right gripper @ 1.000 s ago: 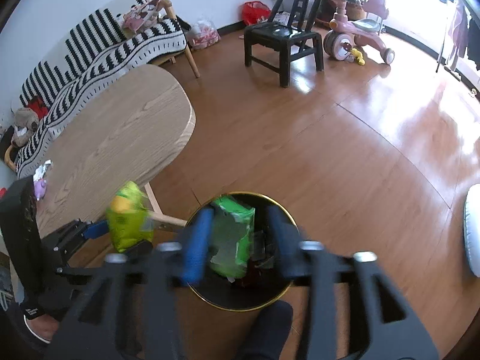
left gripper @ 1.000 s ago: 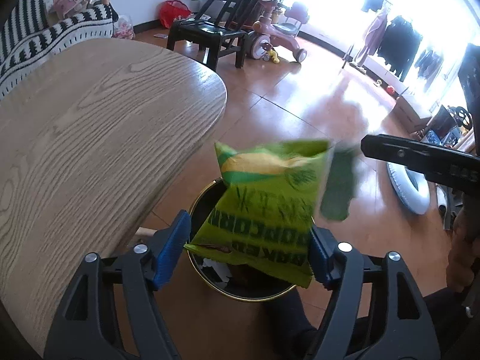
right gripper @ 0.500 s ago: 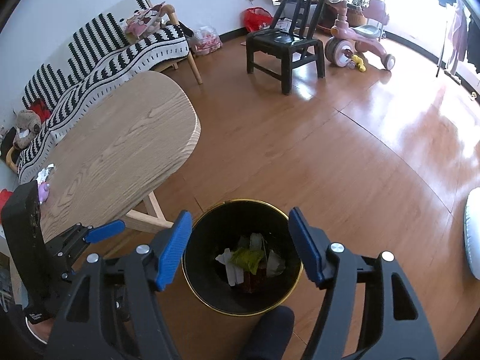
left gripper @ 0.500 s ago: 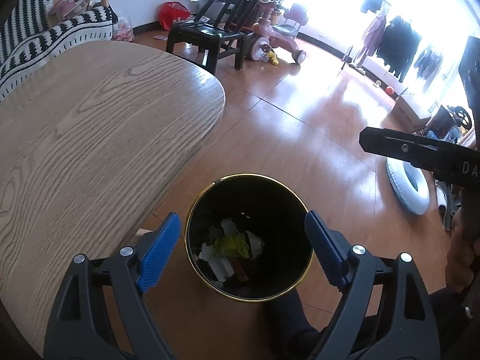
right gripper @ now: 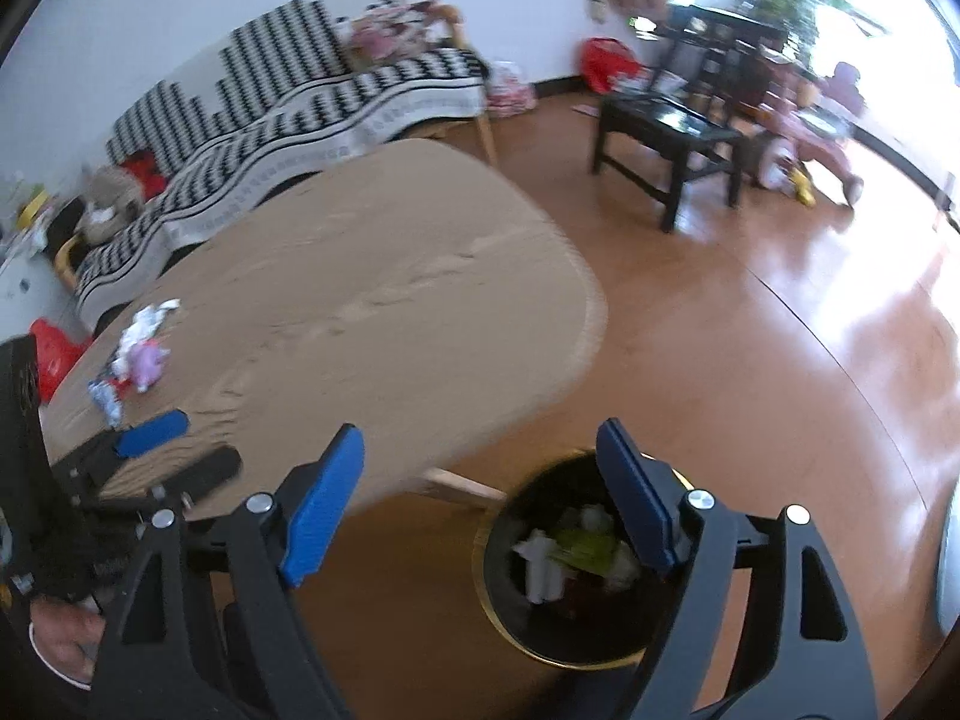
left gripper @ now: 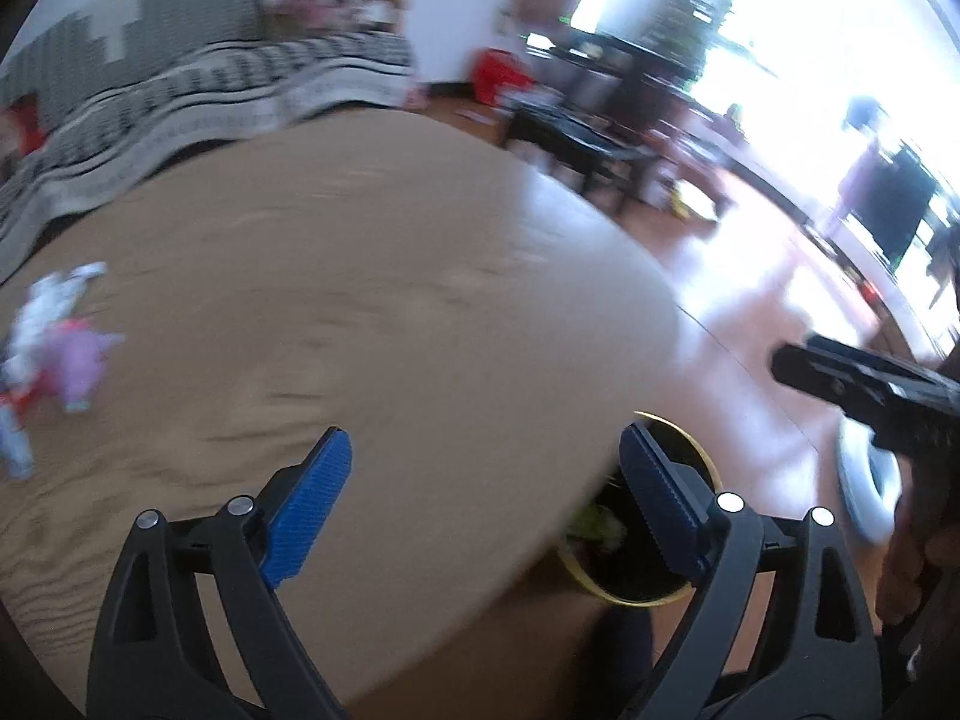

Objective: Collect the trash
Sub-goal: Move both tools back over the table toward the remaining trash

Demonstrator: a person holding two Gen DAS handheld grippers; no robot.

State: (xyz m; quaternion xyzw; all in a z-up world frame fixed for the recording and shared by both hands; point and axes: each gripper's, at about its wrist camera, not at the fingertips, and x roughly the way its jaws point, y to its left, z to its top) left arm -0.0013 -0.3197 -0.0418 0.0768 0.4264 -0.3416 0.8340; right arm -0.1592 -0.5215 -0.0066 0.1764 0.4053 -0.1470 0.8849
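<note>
A black trash bin with a gold rim (right gripper: 576, 564) stands on the floor by the wooden table's near corner; it holds white paper and a green wrapper (right gripper: 579, 543). It also shows partly in the left wrist view (left gripper: 642, 540). A small pile of crumpled trash, white, purple and red (right gripper: 135, 360), lies on the table's left part; it also shows in the left wrist view (left gripper: 60, 354). My left gripper (left gripper: 480, 498) is open and empty over the table edge. My right gripper (right gripper: 480, 486) is open and empty above the bin and table edge.
The oval wooden table (right gripper: 360, 300) fills the left and middle. A striped sofa (right gripper: 288, 102) stands behind it. A black chair (right gripper: 666, 132) and a pink ride-on toy (right gripper: 810, 132) stand on the wooden floor at the far right.
Both grippers have swung left from above the bin toward the table. The trash pile on the table has come into view. Both stay open and empty.
</note>
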